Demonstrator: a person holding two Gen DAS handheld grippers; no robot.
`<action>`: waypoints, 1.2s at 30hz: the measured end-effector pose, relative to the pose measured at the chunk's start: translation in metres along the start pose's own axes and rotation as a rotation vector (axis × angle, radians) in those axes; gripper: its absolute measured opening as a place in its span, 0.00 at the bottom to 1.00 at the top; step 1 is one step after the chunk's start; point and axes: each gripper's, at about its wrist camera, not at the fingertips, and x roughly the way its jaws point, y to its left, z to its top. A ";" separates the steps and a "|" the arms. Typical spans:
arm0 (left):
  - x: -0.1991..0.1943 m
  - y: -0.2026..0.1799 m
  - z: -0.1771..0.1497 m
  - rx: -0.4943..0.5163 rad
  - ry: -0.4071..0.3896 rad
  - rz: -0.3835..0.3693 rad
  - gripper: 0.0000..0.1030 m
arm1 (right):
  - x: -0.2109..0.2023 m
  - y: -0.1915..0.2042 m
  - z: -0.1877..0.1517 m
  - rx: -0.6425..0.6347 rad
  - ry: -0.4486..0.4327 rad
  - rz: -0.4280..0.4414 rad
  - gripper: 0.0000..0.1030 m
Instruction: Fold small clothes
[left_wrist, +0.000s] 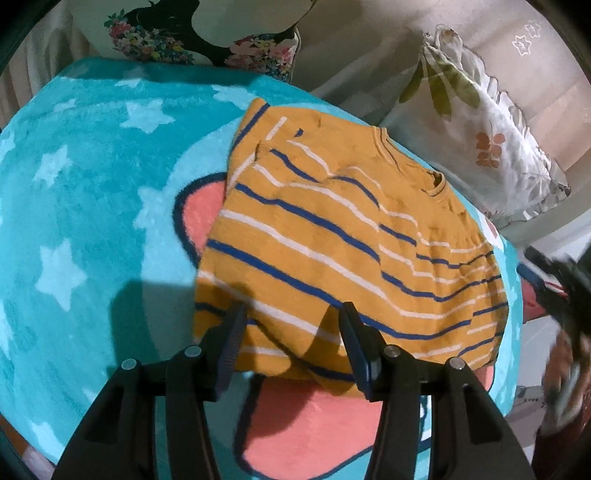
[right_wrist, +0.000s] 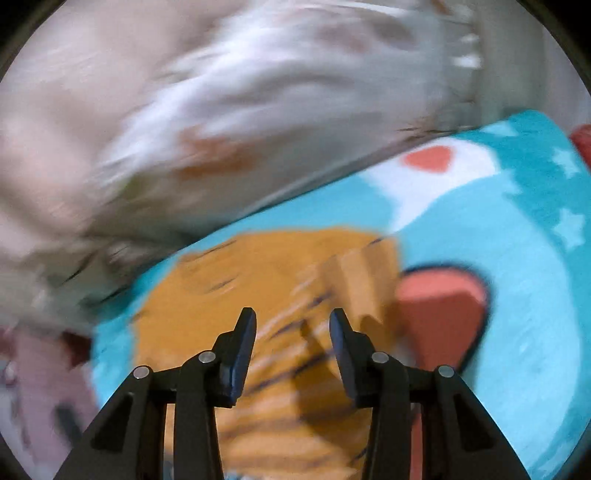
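A small orange sweater with blue and white stripes lies flat on a turquoise star blanket, one sleeve folded over its body. My left gripper is open and empty, just above the sweater's near hem. In the blurred right wrist view the sweater lies below my right gripper, which is open and empty above it. The right gripper also shows as a dark blur at the right edge of the left wrist view.
A white frilled pillow with leaf print lies behind the sweater, and shows blurred in the right wrist view. A floral cushion stands at the back. The blanket carries a pink cartoon shape.
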 end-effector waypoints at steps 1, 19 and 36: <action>0.001 -0.003 -0.001 -0.001 0.001 0.003 0.49 | -0.002 0.013 -0.016 -0.040 0.029 0.077 0.45; 0.028 0.006 0.024 -0.146 -0.011 0.195 0.61 | 0.015 -0.108 -0.091 0.165 0.107 0.096 0.03; -0.024 0.065 -0.021 -0.229 -0.062 0.259 0.62 | -0.027 0.008 -0.078 -0.207 0.012 -0.030 0.44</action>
